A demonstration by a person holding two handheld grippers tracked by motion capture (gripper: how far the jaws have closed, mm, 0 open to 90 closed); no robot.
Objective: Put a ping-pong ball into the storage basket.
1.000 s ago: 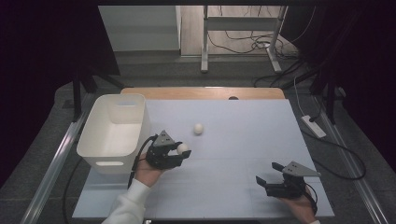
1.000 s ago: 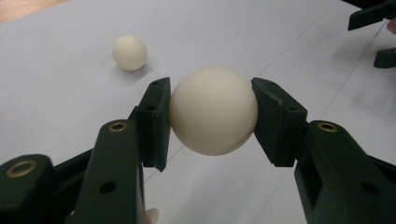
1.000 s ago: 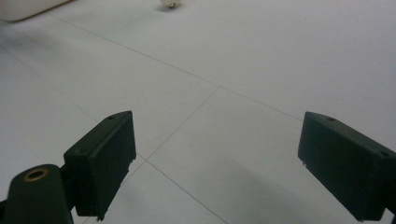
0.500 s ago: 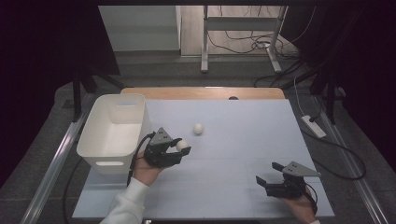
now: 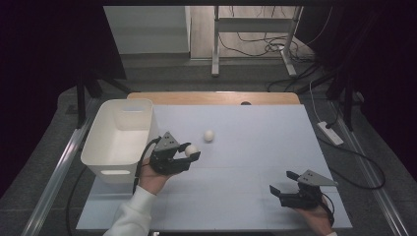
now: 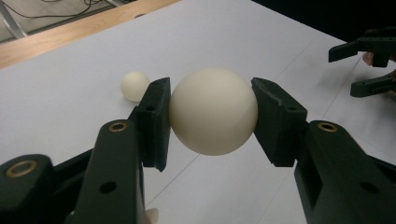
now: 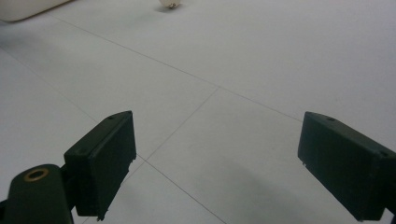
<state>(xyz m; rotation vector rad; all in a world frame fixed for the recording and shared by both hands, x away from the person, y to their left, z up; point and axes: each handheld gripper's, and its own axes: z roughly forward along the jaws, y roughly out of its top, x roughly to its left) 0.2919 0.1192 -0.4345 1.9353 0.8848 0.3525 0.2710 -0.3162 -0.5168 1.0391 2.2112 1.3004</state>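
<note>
Beside the white bin, the left gripper has lifted its squeezed cream ball a little nearer, ready to drop in, while the right gripper waits wide open.

Left gripper drifts a touch toward the bin, ball in its grip.

In the high view the left hand has slid slightly left and a shade nearer the person since the earlier pictures, so the bin wall now sits closer beside the gripper's body. The loose ball ahead of the jaws lies a little farther from them than before.
</note>
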